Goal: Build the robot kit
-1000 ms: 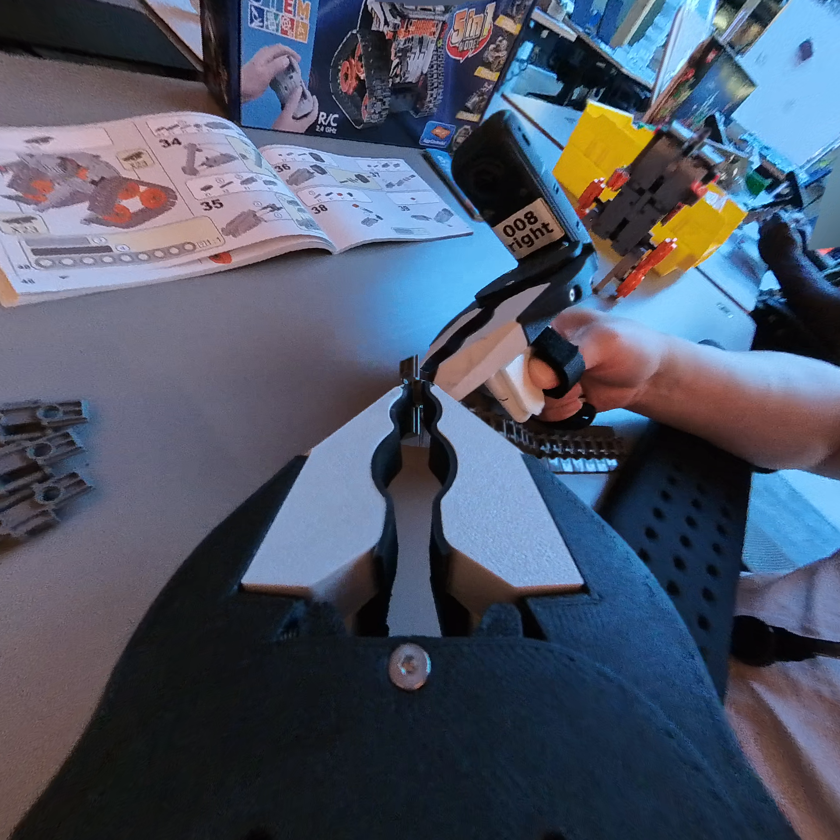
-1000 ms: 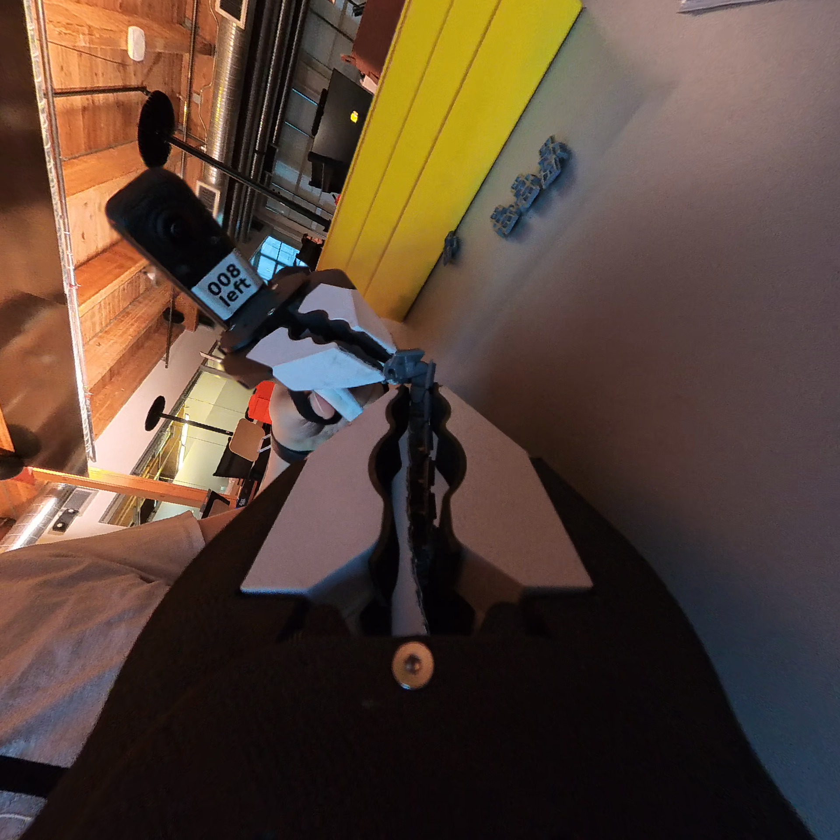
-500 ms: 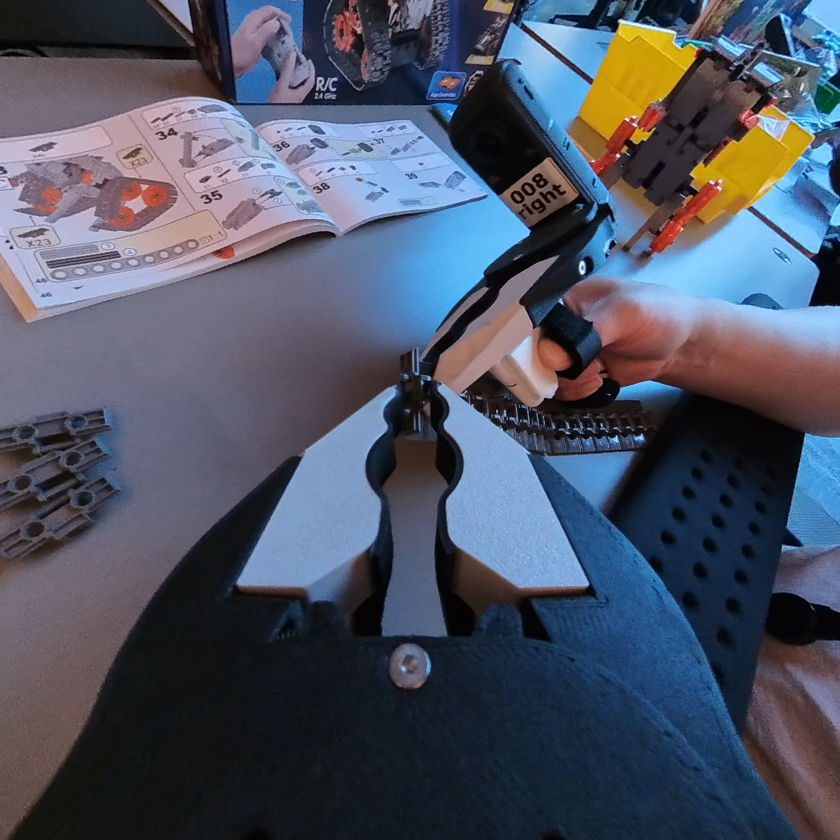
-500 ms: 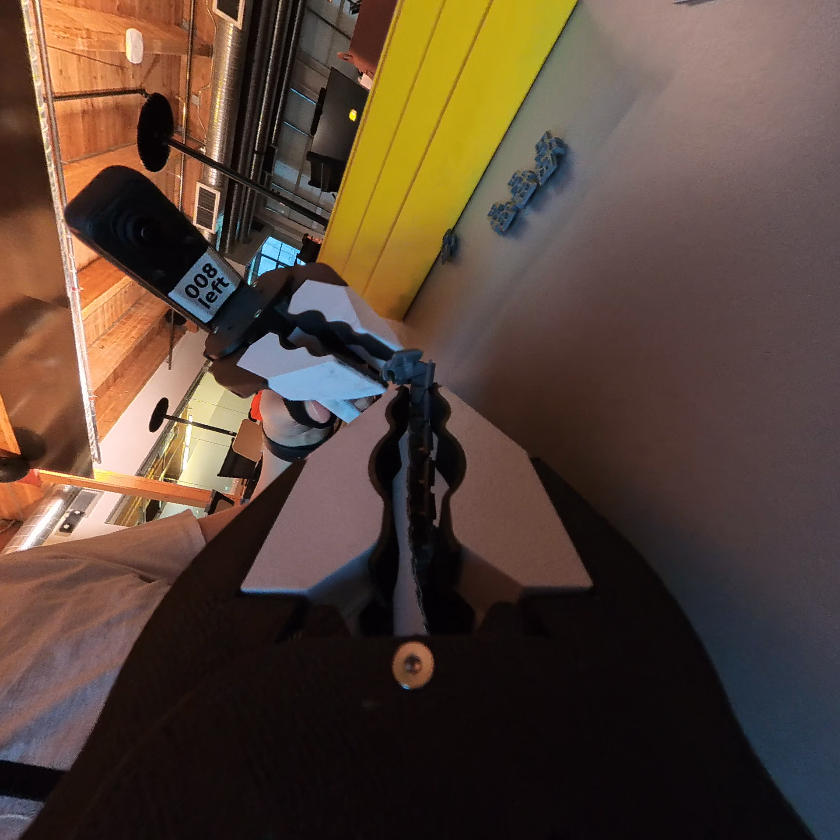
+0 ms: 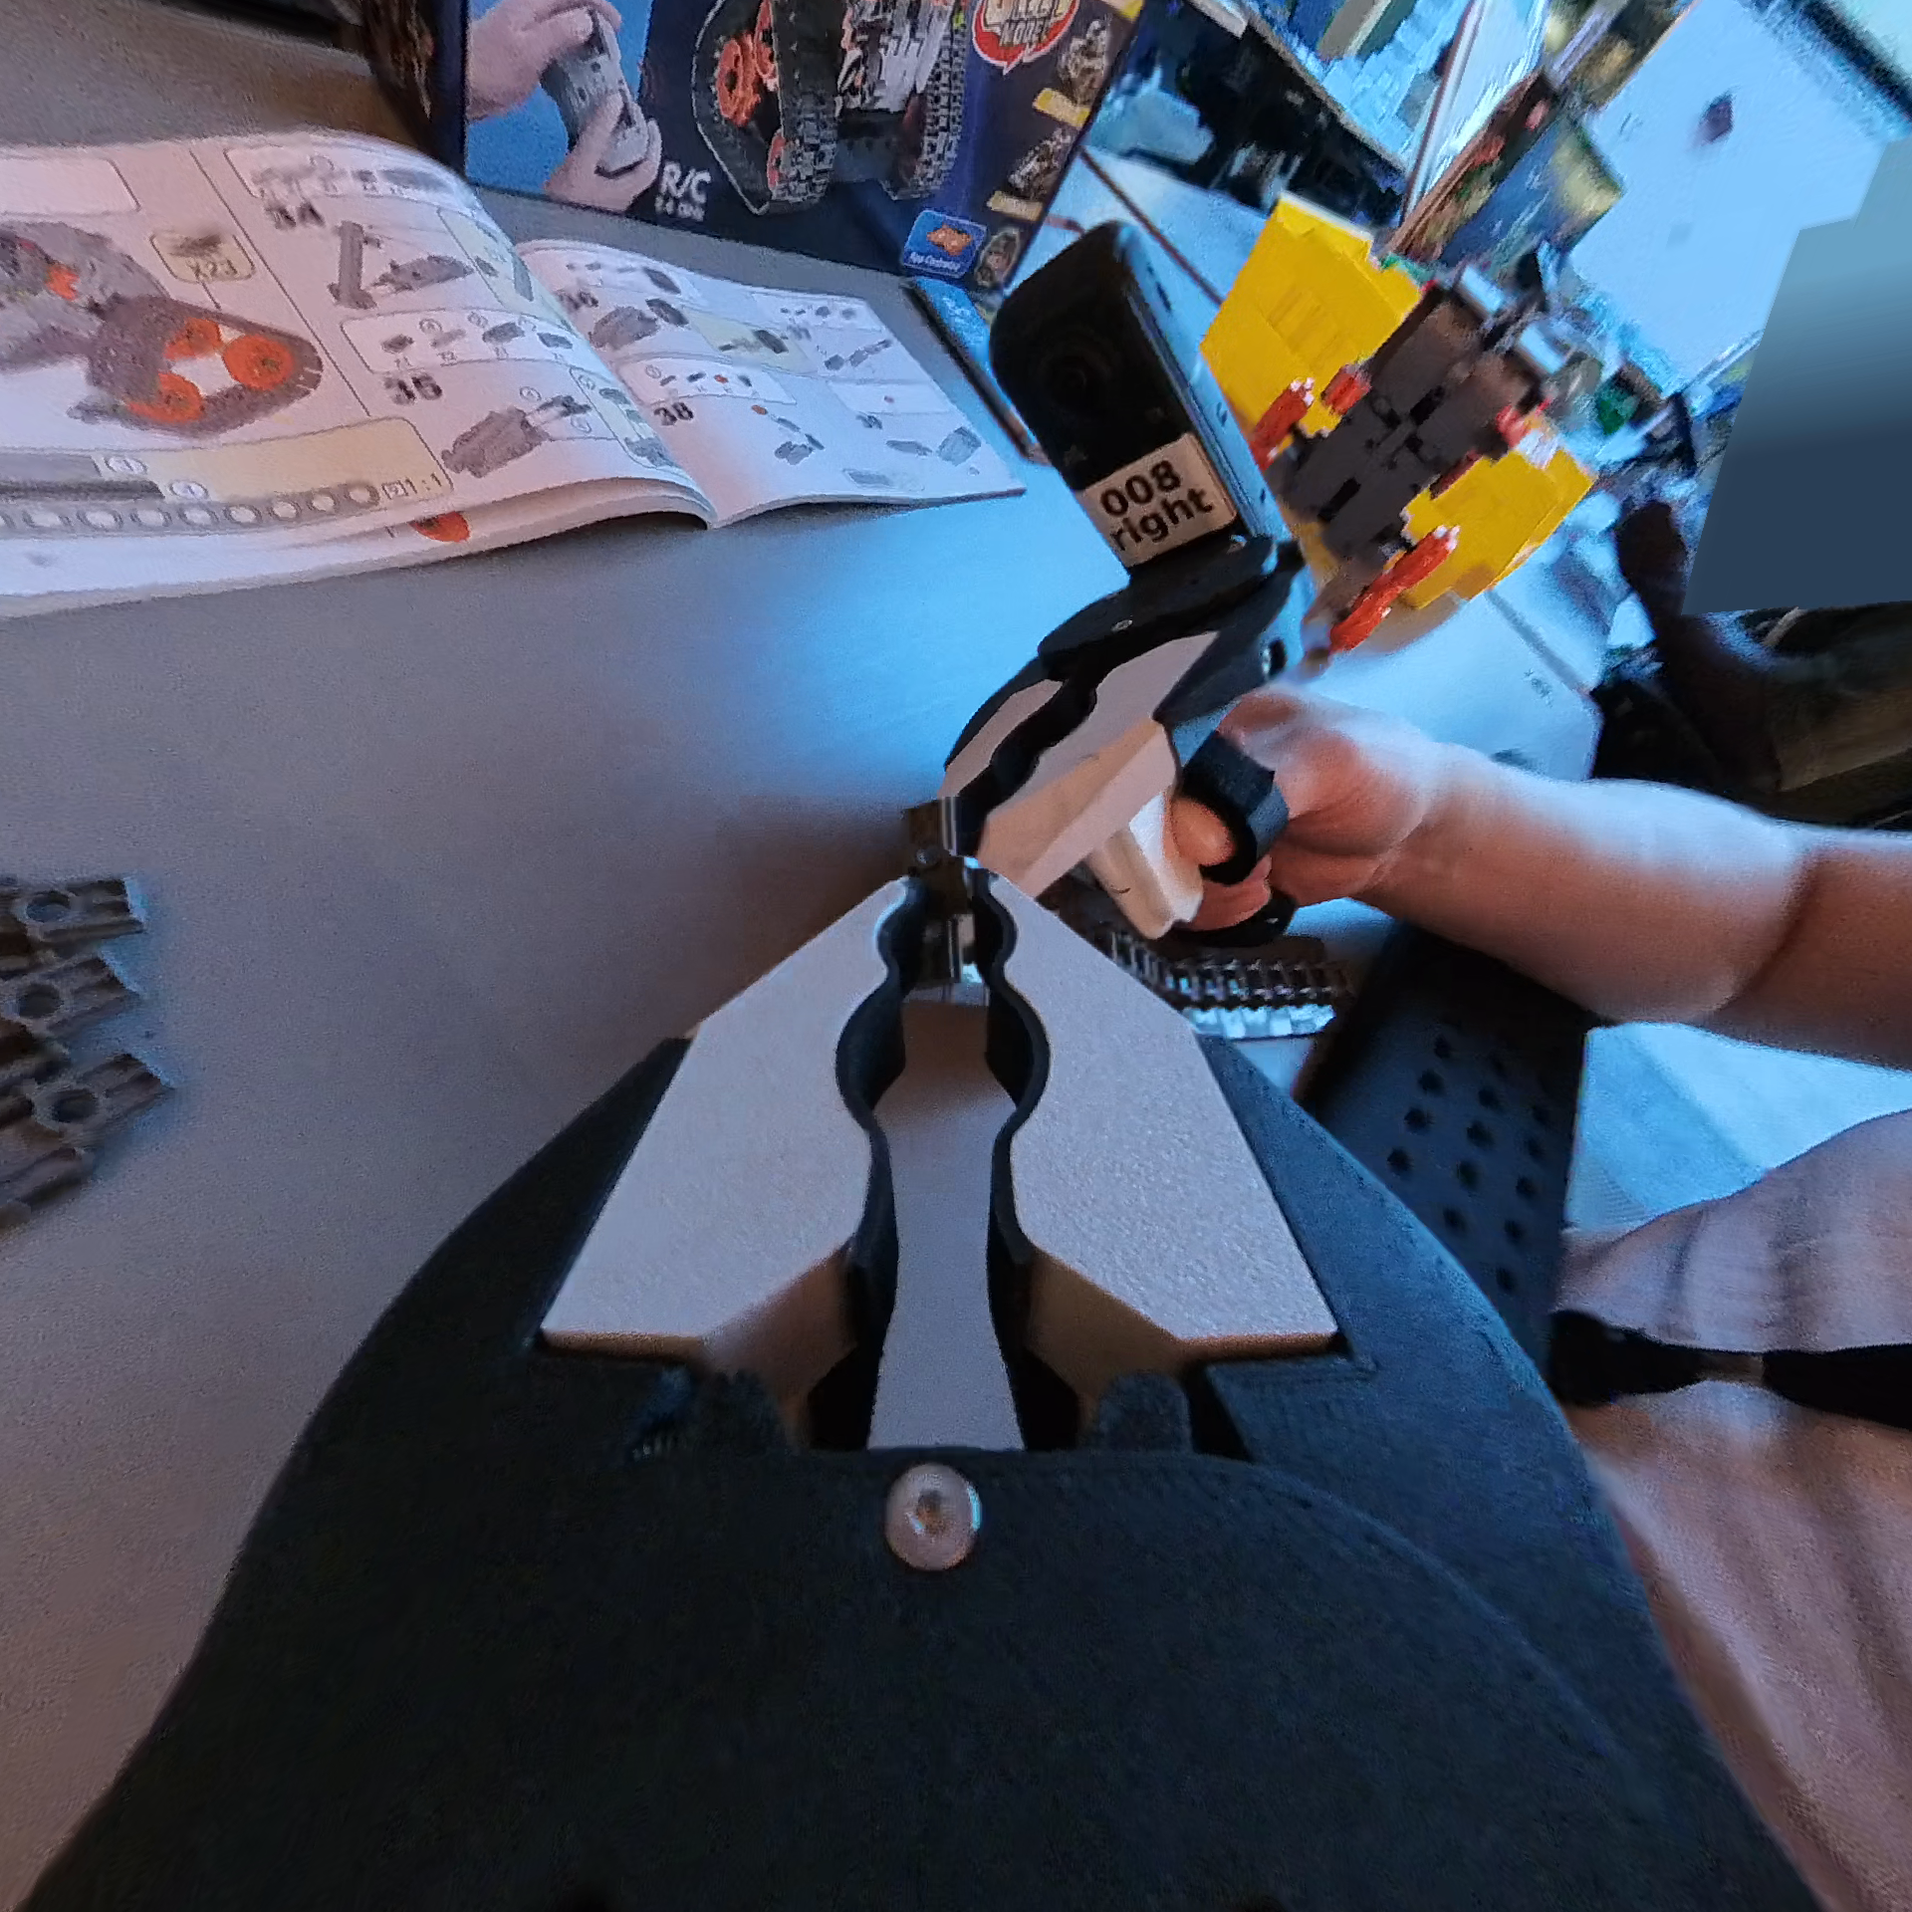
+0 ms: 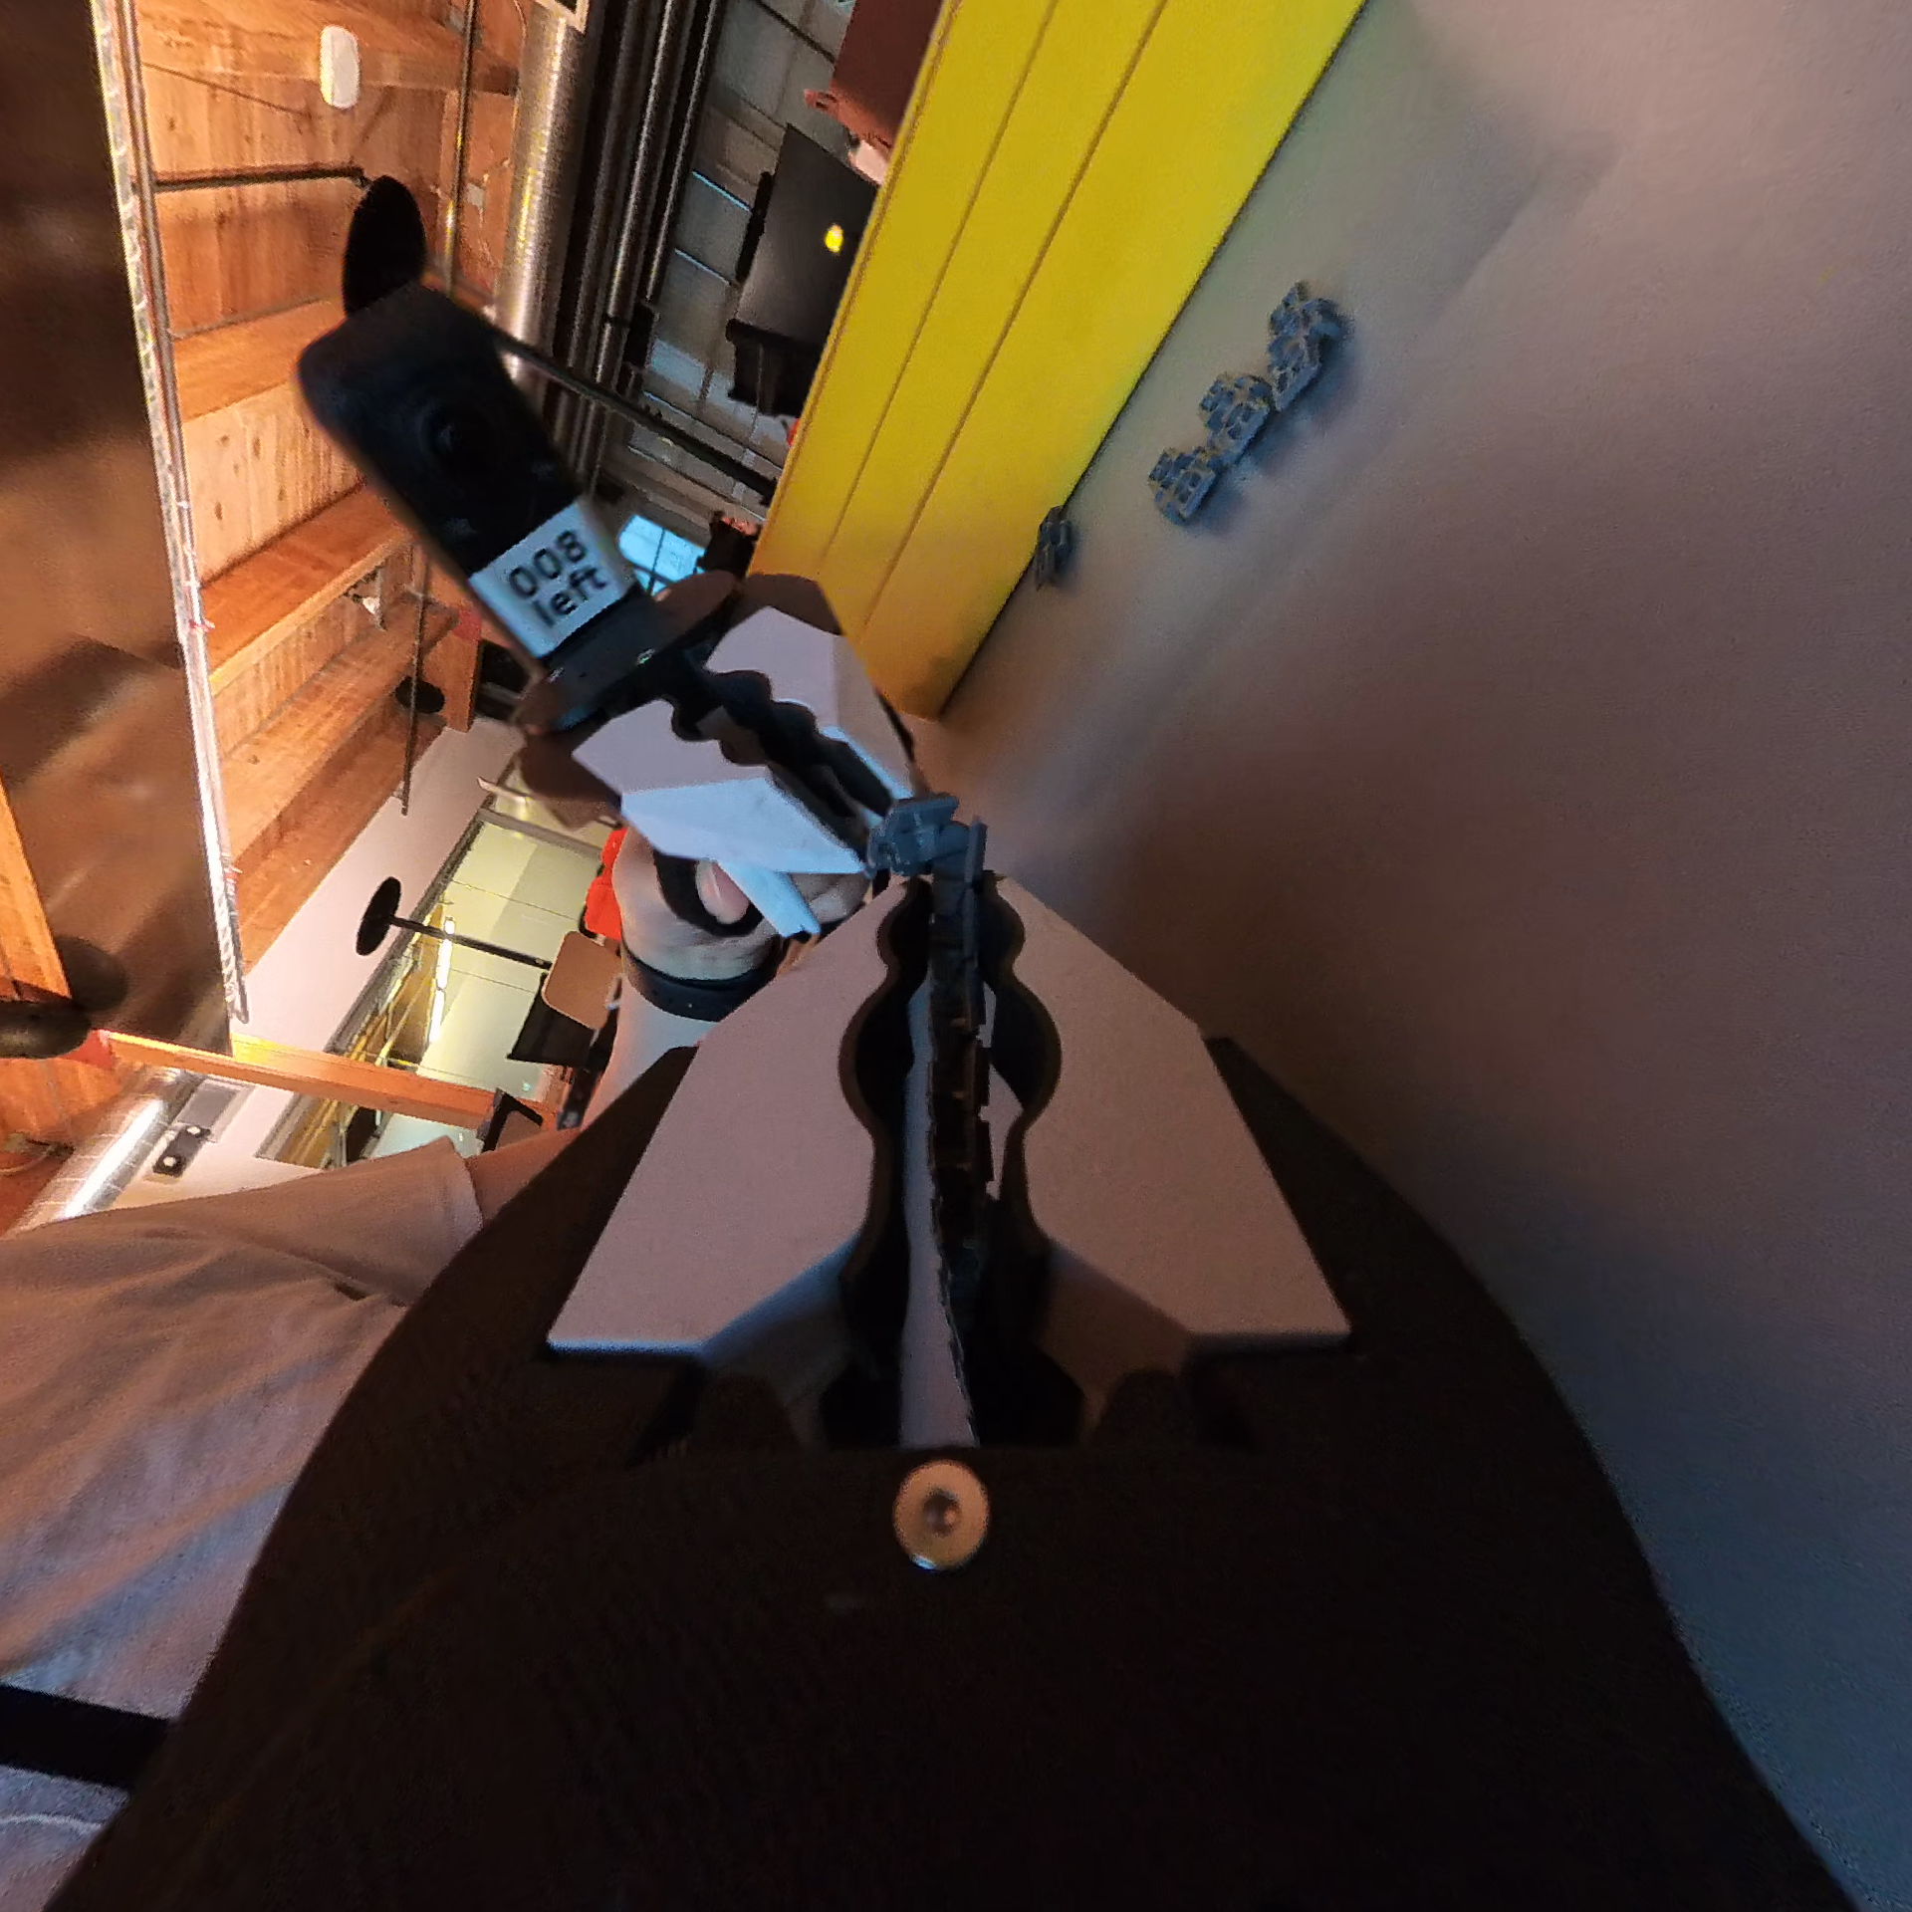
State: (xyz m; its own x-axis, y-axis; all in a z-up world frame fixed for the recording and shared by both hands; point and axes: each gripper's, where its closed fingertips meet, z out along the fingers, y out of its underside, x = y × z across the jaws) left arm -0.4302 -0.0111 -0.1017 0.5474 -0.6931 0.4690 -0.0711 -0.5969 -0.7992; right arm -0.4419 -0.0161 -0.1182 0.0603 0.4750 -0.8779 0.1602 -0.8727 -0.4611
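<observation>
Between my two sets of fingers hangs a dark grey track chain (image 6: 957, 1045), held just above the grey table (image 5: 497, 786). My right gripper (image 6: 947, 890) is closed on it: the chain runs edge-on down the slot between those fingers, and its far end pokes out at the tips. My left gripper (image 5: 947, 900) is pinched nearly shut on a small grey link (image 6: 916, 828) at that same end, so the two grippers meet tip to tip, almost at right angles. The rest of the chain trails out behind my right hand (image 5: 1314, 807) and lies on the table.

Off to my left a few loose grey links (image 5: 62, 1045) sit scattered, well apart from the work. Farther back an open instruction booklet (image 5: 435, 352) lies flat, with a printed toy box (image 5: 786, 114) standing behind it and a black, red and yellow brick model (image 5: 1386, 435) to the right.

Both grips are narrow and right at the tips, so I judge the risk is twist: if my hands pull or turn out of line, the small link could pop from my left fingers or skew against the chain, and the dangling length could drag the end sideways.
</observation>
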